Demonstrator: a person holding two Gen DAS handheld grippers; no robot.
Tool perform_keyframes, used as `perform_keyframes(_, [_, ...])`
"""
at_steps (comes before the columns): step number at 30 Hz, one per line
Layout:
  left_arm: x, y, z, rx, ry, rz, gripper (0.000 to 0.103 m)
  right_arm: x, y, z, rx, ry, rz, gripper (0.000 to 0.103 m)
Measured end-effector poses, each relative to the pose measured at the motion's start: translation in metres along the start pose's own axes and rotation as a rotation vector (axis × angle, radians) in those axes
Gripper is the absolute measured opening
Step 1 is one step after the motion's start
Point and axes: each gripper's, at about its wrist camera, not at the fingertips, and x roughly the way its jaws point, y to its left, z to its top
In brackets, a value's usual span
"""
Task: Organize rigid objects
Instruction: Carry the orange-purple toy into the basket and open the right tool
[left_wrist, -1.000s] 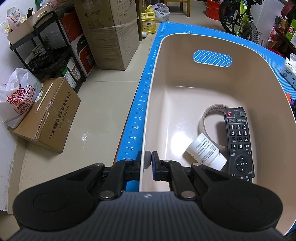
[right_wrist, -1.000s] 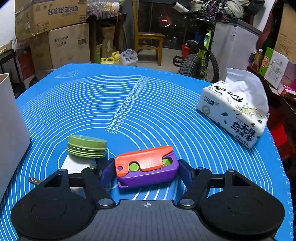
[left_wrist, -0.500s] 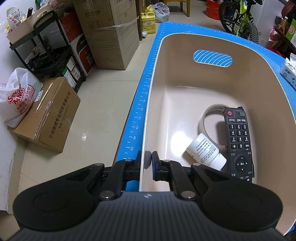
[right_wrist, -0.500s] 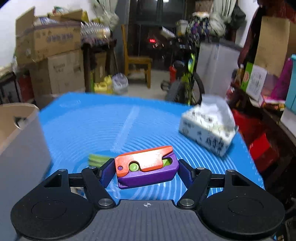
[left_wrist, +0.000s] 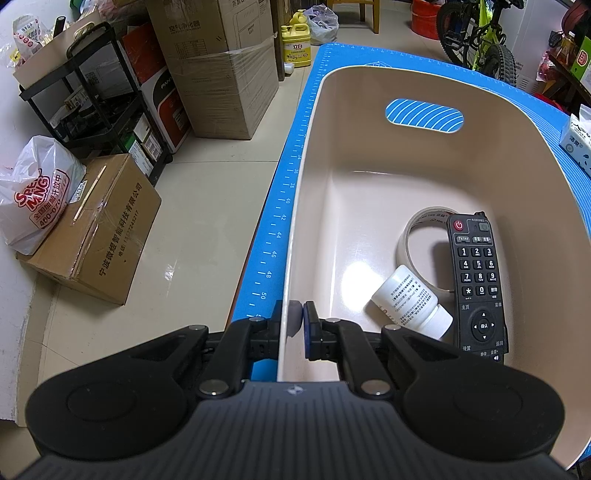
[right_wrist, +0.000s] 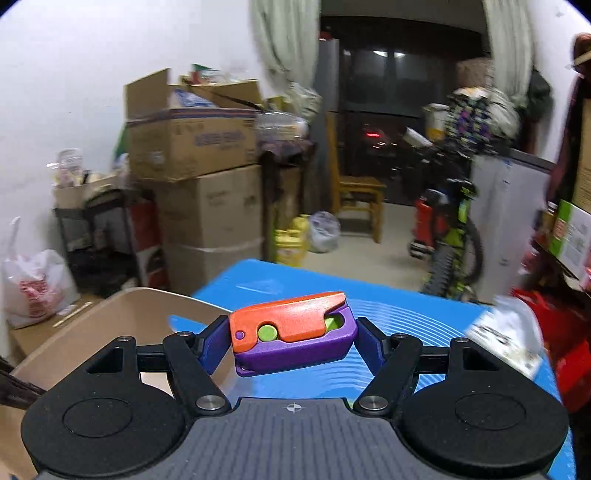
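Since the earlier frame my right gripper (right_wrist: 291, 338) had lifted the toy (right_wrist: 291, 334), clamped, off the mat toward the bin (left_wrist: 369, 177); my left gripper (left_wrist: 299, 325) pinched its rim. Next, I judged: carry over, release.

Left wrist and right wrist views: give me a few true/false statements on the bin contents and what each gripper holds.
1. The left gripper is shut on the bin's near wall. True.
2. The right gripper is open and holds nothing. False: it is shut on an orange and purple toy.
3. A remote, a white bottle and a tape roll lie in the bin. True.
4. The white bottle stands upright. False: it lies on its side.
5. The remote lies face down. False: its buttons face up.
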Motion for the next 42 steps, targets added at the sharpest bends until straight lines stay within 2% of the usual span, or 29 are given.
perform_keyframes(5, [0.0, 0.0, 0.0, 0.002, 0.0, 0.001, 0.011, 0.013, 0.036, 0.003, -0.027, 0.024, 0.072, 0.074])
perform_keyframes(14, [0.0, 0.0, 0.0, 0.003, -0.001, 0.001, 0.011, 0.05, 0.094, -0.015, -0.132, 0.203, 0.147, 0.074])
perform_keyframes(22, [-0.001, 0.0, 0.0, 0.004, -0.002, 0.002, 0.011, 0.077, 0.112, -0.03, -0.198, 0.406, 0.16, 0.074])
perform_keyframes(26, [0.0, -0.001, 0.001, 0.006, -0.001, 0.004, 0.011, 0.08, 0.112, -0.03, -0.194, 0.428, 0.174, 0.074])
perform_keyframes(34, [0.0, -0.001, 0.001, 0.008, -0.002, 0.004, 0.011, 0.066, 0.094, -0.022, -0.125, 0.368, 0.21, 0.082])
perform_keyframes(38, [0.0, -0.001, 0.001, 0.008, -0.002, 0.004, 0.011, 0.05, 0.074, -0.012, -0.057, 0.295, 0.216, 0.085])
perform_keyframes(42, [0.0, -0.001, 0.001, 0.008, -0.002, 0.004, 0.011, 0.032, 0.049, 0.002, -0.019, 0.196, 0.166, 0.089])
